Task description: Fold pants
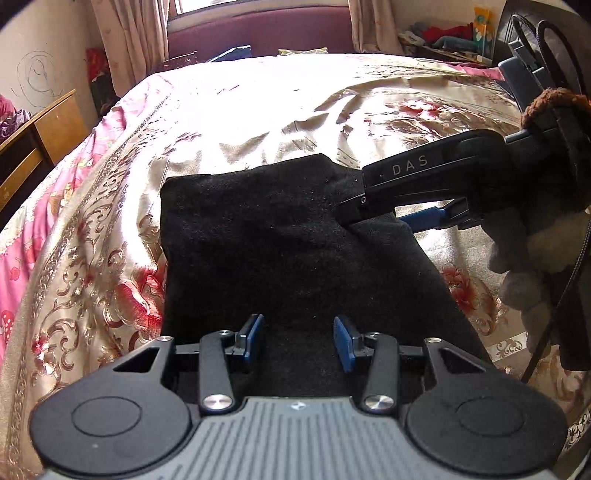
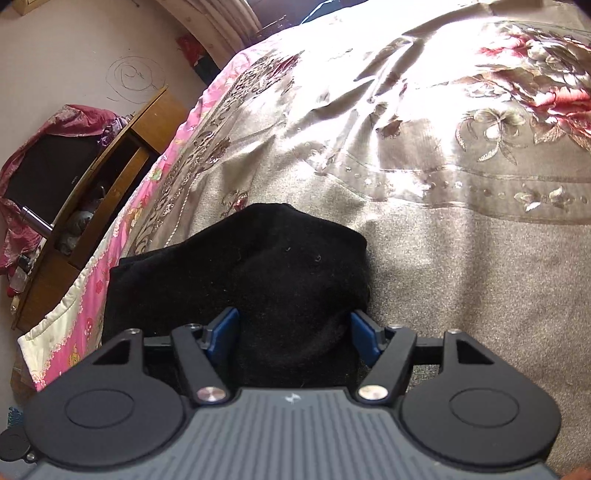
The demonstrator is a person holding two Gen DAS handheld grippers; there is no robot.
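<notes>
The black pants (image 1: 266, 236) lie on the floral bedspread (image 1: 110, 221). My left gripper (image 1: 299, 339) is open just over the near part of the cloth, its blue pads apart. In the left wrist view my right gripper (image 1: 354, 206) comes in from the right at the pants' far right corner, where the cloth is bunched up around its fingers. In the right wrist view the right gripper (image 2: 295, 338) stands wide open with a raised hump of the pants (image 2: 280, 266) between its blue pads; the pads do not pinch it.
The bedspread (image 2: 443, 184) covers the whole bed, with a pink edge at the left. A wooden cabinet (image 1: 33, 136) stands left of the bed. A dark red headboard (image 1: 258, 33) and curtains are at the far end. Clutter sits at the far right.
</notes>
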